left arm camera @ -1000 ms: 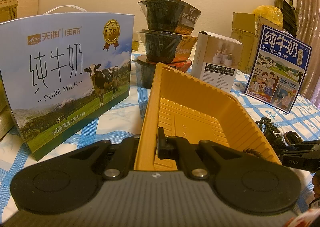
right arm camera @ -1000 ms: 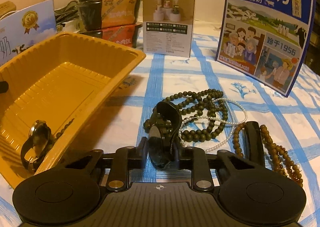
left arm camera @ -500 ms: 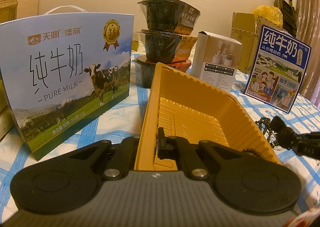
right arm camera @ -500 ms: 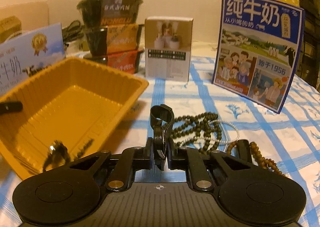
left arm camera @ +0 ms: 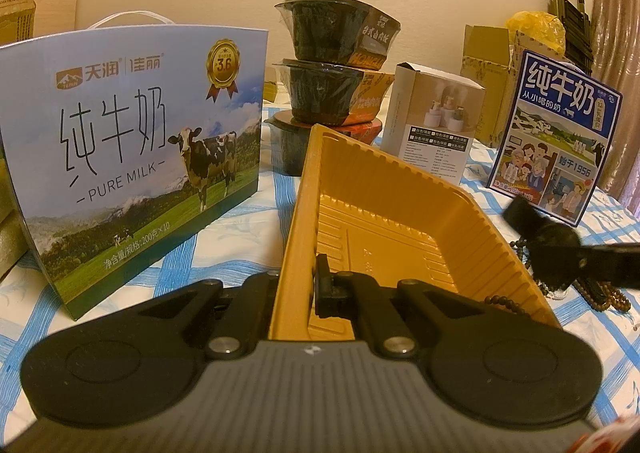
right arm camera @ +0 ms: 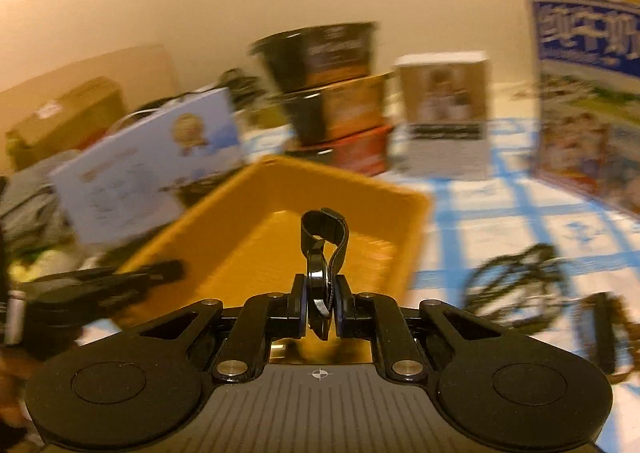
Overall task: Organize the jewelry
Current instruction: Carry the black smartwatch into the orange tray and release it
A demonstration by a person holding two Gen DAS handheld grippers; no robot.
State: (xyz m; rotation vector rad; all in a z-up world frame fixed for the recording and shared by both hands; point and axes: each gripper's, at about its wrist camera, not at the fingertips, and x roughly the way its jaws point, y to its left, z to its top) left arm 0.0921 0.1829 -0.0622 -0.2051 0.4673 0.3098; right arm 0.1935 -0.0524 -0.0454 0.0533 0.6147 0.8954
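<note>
My left gripper (left arm camera: 298, 291) is shut on the near rim of the yellow tray (left arm camera: 384, 213) and holds it on the cloth. My right gripper (right arm camera: 320, 307) is shut on a black watch (right arm camera: 322, 249) and holds it in the air above the tray's (right arm camera: 256, 229) near side. In the left wrist view the watch (left arm camera: 554, 239) hangs at the tray's right edge. A thin bead string (left arm camera: 506, 299) lies over the tray's right rim. Dark bead strands (right arm camera: 520, 277) lie on the cloth to the right of the tray, blurred.
A large milk carton (left arm camera: 132, 157) stands left of the tray. Stacked black bowls (left arm camera: 332, 81) and a small white box (left arm camera: 436, 125) stand behind it. A blue milk box (left arm camera: 556, 137) stands at the right. The table has a blue checked cloth (left arm camera: 224, 253).
My right gripper has lifted the black watch off the bead pile and swung it left, over the tray. The left gripper has kept its hold on the tray rim.
</note>
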